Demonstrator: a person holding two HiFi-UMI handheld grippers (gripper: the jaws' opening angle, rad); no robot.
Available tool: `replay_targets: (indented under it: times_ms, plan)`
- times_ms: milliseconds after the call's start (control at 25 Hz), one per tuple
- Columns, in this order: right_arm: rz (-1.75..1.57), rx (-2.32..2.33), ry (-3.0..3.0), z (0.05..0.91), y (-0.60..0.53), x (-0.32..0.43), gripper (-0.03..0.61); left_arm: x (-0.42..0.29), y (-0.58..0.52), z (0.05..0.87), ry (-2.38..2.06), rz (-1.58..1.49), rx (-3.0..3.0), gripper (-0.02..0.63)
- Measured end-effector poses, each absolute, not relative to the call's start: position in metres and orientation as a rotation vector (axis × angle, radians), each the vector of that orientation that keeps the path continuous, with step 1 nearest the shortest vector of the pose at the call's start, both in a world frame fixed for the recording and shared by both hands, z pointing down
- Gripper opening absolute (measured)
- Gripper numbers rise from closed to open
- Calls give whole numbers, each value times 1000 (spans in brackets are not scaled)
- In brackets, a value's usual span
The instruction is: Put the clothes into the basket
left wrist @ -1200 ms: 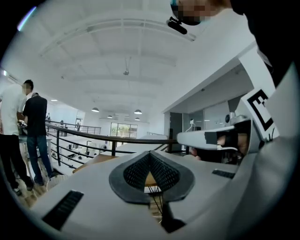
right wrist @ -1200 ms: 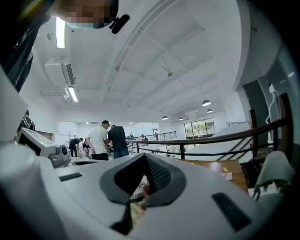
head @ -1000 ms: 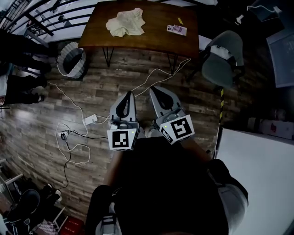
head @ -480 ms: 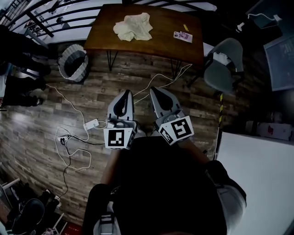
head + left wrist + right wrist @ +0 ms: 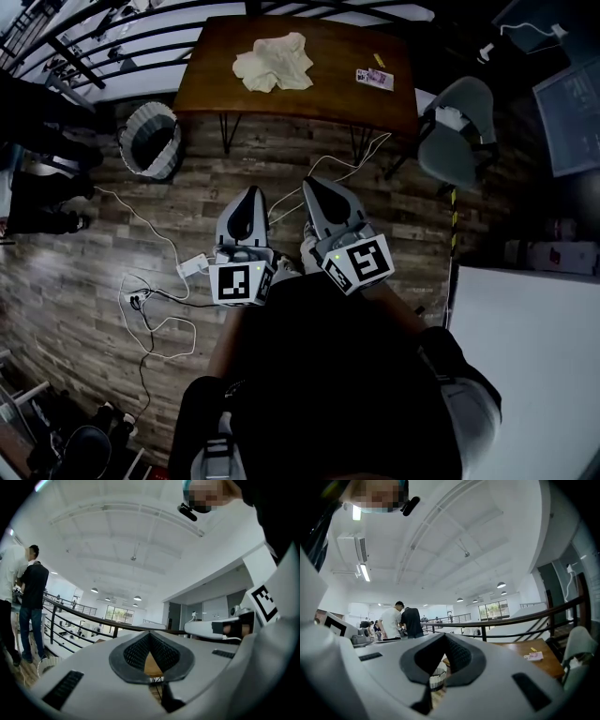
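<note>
The left gripper and the right gripper are side by side, each with its jaws pressed together on nothing. The crumpled cream garment lies on the wooden table, well apart from both. The striped basket stands on the floor beside the table's left end.

Worktop: brown wood, smooth top w/ low sheen. Legs: thin dark metal rod.
Clothes: pale cream cloth, matt, crumpled.
Basket: grey, ribbed wall, matt; material n/k.
Floor: wood-look planks, grainy pattern, slight sheen.
Left tool & right tool: grey plastic shells, smooth, matt. Pads: black, fine ribbed texture, rubber-like.
Marker cube: matt b/w print.
Railing: dark metal, smooth.
</note>
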State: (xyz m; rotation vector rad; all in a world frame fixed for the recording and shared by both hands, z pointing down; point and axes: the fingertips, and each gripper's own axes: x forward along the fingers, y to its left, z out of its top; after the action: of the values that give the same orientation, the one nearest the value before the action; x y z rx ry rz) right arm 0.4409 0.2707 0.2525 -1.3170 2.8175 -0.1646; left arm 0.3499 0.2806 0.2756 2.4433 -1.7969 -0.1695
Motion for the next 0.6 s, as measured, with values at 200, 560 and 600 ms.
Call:
replay_targets:
  times_ms: [200, 560, 600]
  plan:
    - [-182, -1329, 2820, 256, 252, 442, 9, 352, 260, 271, -1809, -205, 2465, 11]
    - [-202, -1276, 2849, 261, 195, 421, 9, 340, 213, 287, -1835, -125, 2408, 11]
    - [-210, -1269, 2852, 261, 186, 420, 9, 339, 205, 287, -1842, -121, 2403, 12]
